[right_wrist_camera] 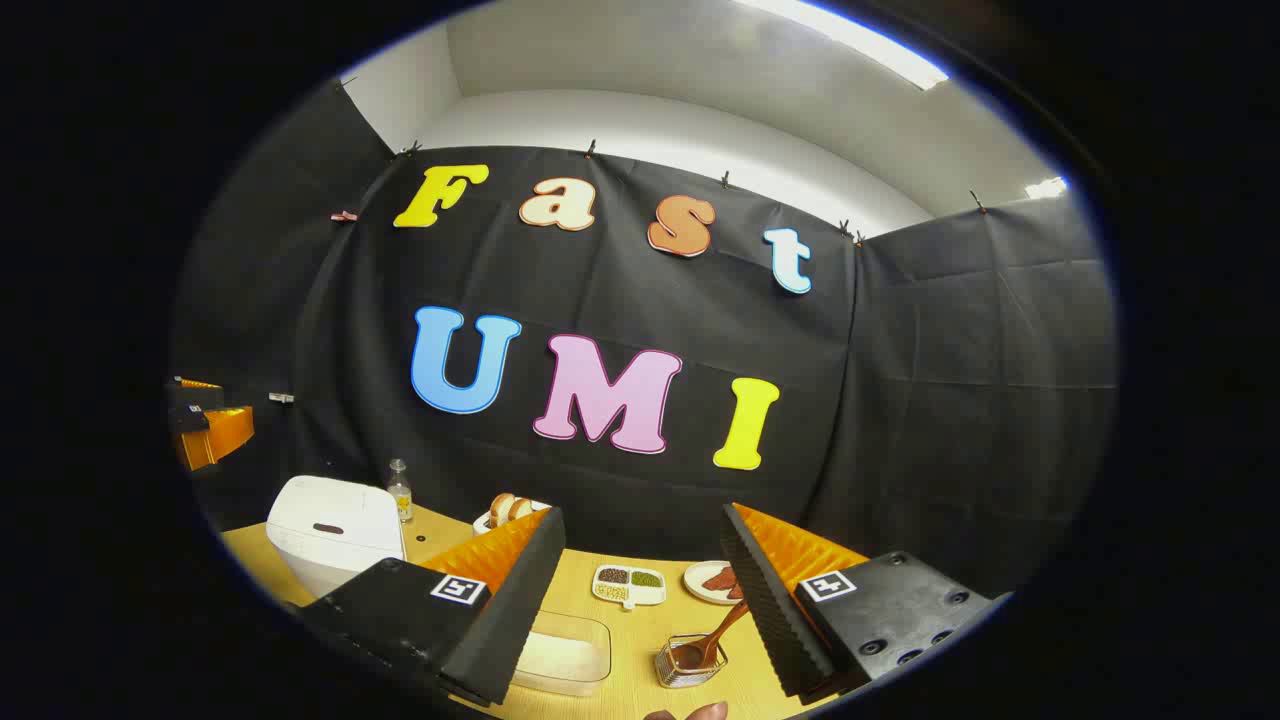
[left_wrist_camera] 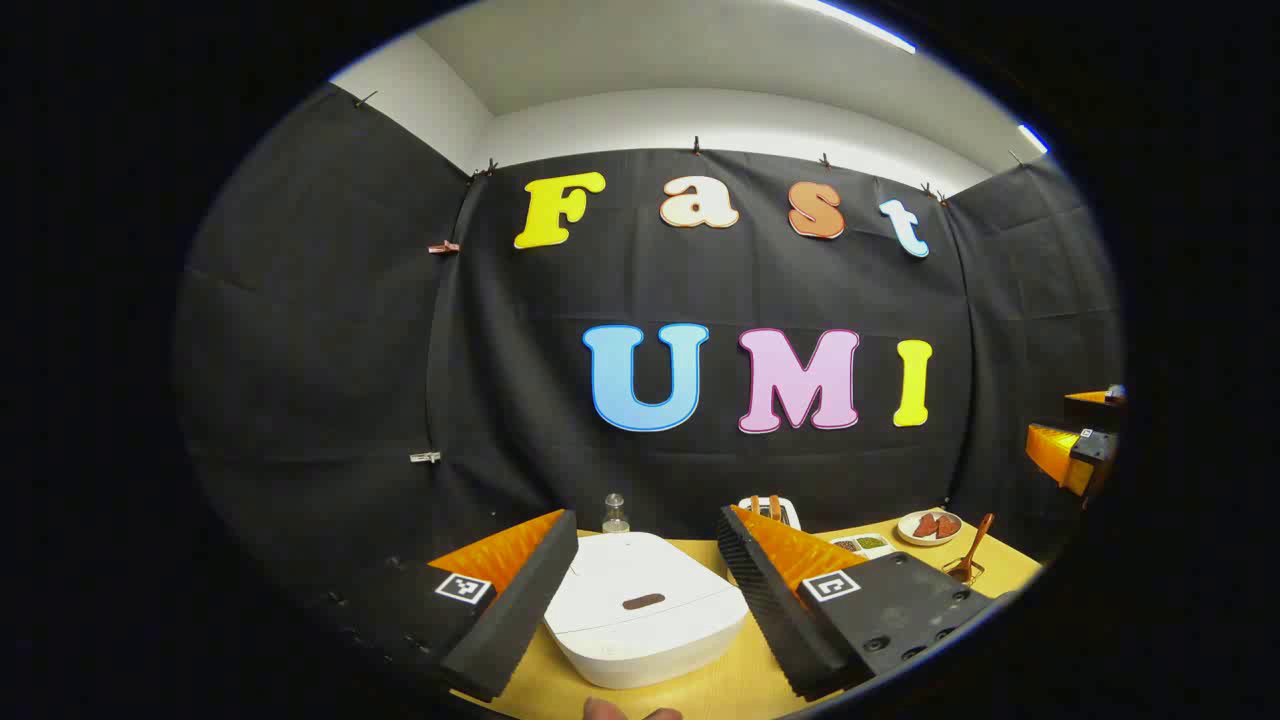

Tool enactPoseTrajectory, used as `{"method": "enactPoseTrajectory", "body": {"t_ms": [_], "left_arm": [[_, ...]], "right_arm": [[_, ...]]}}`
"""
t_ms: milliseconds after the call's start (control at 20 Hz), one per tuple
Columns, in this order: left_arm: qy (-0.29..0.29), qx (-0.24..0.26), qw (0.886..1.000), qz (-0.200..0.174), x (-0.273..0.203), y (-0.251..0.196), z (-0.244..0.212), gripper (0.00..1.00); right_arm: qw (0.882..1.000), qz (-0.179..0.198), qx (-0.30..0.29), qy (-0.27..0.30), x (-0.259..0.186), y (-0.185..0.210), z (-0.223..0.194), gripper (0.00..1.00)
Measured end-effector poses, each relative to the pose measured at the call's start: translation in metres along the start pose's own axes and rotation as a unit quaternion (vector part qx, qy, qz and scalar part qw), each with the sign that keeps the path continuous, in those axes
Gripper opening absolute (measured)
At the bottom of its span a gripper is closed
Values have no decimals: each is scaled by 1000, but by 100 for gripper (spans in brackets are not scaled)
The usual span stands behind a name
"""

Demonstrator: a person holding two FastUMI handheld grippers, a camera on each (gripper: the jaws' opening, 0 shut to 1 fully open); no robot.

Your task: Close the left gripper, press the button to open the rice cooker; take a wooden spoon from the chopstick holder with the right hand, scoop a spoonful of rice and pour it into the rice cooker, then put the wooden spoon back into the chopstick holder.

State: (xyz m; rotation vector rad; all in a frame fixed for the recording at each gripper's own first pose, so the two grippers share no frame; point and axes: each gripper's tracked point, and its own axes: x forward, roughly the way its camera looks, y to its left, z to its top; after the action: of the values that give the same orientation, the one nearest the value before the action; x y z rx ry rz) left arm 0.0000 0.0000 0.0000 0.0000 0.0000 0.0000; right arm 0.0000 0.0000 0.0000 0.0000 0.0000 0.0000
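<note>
A closed white rice cooker (right_wrist_camera: 335,532) sits at the surface's (right_wrist_camera: 640,672) left. To its right: a clear tub of rice (right_wrist_camera: 562,652), then a chopstick holder (right_wrist_camera: 688,662) containing a wooden spoon (right_wrist_camera: 712,636). Both grippers' jaws are wide open, empty.

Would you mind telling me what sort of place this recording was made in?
Probably a staged kitchen table inside a cloth-walled booth: a rice cooker, a wooden spoon in its holder and small food dishes stand on a wooden table.
</note>
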Motion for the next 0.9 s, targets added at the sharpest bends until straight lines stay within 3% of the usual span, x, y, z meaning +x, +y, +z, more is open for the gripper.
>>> {"method": "enactPoseTrajectory", "body": {"t_ms": [900], "left_arm": [[-8,14,1000,-13,7,-8,5,97]], "right_arm": [[1000,-4,-3,-1,7,-4,4,98]]}}
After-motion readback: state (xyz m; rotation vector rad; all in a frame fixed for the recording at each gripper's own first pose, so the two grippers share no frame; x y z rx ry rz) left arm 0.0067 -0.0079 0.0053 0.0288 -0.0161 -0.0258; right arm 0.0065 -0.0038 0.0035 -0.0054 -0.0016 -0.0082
